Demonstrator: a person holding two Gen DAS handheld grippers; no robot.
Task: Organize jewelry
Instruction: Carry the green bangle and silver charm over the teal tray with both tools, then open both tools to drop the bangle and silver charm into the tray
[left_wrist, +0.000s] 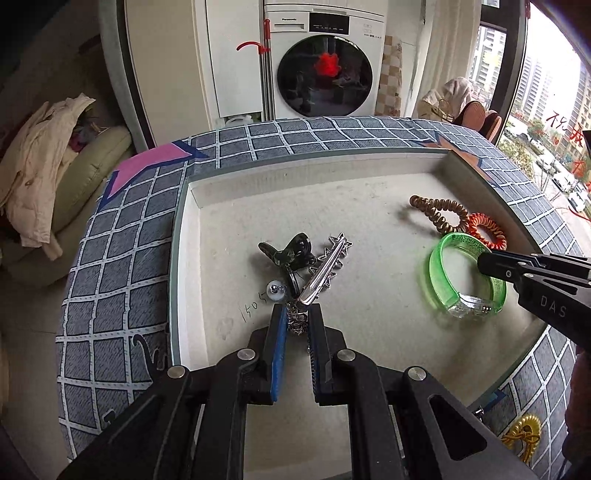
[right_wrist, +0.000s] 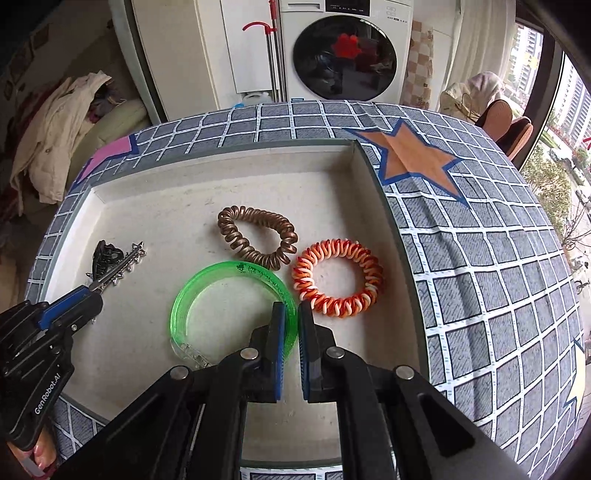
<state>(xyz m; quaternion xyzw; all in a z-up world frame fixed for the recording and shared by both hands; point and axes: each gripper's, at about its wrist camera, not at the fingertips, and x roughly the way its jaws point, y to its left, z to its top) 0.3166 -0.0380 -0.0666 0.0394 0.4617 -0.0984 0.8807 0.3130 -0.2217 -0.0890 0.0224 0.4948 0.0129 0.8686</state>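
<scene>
Partly hidden, green bangle (right_wrist: 207, 295) rim pinched by right hand-held gripper (right_wrist: 291, 314), left hand-held gripper (left_wrist: 297, 314) seemingly clamping silver star clip (left_wrist: 327, 269)

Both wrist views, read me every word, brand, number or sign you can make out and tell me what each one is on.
"Panasonic": white washing machine, top panel.
"DAS": black right gripper body, rest cut off.
"GenRobot.AI": black left gripper body.
"1505": handwritten on the white tray floor.
Red characters on the window glass: unreadable.
Dark print on the translucent green bangle: too small.
Washer display: blurred.
</scene>
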